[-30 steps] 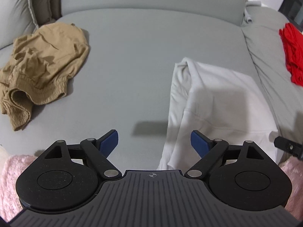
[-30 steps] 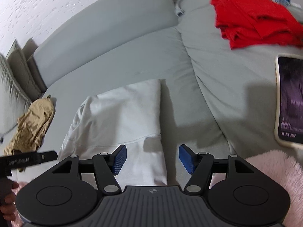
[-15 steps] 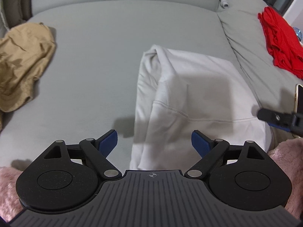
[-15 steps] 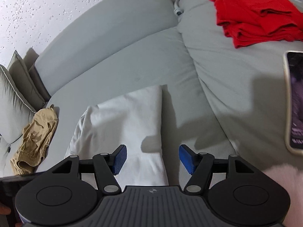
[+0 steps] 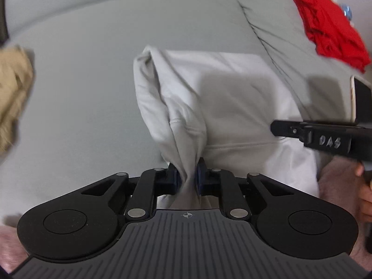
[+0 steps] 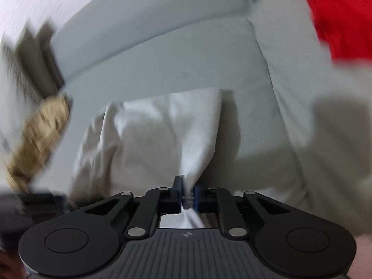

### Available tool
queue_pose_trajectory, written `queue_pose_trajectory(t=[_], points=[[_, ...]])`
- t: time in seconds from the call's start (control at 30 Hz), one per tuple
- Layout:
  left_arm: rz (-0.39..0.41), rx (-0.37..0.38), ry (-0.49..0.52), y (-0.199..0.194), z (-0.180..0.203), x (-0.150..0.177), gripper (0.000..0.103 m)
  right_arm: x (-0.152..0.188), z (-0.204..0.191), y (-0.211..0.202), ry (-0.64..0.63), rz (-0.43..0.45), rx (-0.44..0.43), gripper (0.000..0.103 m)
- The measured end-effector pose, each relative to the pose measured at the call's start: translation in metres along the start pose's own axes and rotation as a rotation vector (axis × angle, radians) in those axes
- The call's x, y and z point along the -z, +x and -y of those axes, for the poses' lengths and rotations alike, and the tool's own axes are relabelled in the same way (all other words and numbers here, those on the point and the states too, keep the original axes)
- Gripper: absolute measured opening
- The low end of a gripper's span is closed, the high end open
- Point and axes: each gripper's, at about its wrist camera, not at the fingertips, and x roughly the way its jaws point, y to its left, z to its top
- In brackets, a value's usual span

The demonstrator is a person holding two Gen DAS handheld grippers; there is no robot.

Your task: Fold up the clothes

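A pale grey, partly folded sweatshirt (image 5: pixel 232 97) lies on the grey sofa seat (image 5: pixel 81 74). My left gripper (image 5: pixel 187 178) has its jaws closing on the sweatshirt's near left corner, and the cloth bunches up between the blue pads. In the right wrist view the same sweatshirt (image 6: pixel 148 130) shows, blurred. My right gripper (image 6: pixel 187 196) has its jaws closing on the garment's near right corner, with a pinch of fabric between the pads. The right gripper's black side also shows at the right of the left wrist view.
A crumpled tan garment (image 5: pixel 14 97) lies at the left of the seat. A red folded garment (image 5: pixel 330 28) rests on the right cushion, with a phone (image 5: pixel 361 100) just below it. Pink fluffy fabric (image 5: pixel 337 181) lies at the near edge.
Both grippers moved in to the sweatshirt's near edge and went from wide open to clamped on its two near corners. The cloth now rises in folds toward each gripper.
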Motion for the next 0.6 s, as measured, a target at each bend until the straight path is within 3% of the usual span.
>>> queue_pose_trajectory(t=[0.1, 0.33, 0.5, 0.6], points=[[0.025, -0.067, 0.056, -0.013, 0.02, -0.004, 0.012, -0.005, -0.017, -0.017, -0.068, 0.034, 0.026, 0.008], [0.133, -0.051, 0.108, -0.053, 0.056, -0.045, 0.011, -0.032, -0.005, -0.063, -0.061, 0.121, 0.029, 0.008], [0.244, -0.023, 0.165, -0.071, 0.096, -0.102, 0.011, -0.073, 0.038, -0.096, -0.071, 0.229, 0.092, 0.008], [0.319, 0.003, 0.204, -0.075, 0.129, -0.144, 0.011, -0.11, 0.082, -0.118, -0.05, 0.306, 0.173, 0.008]])
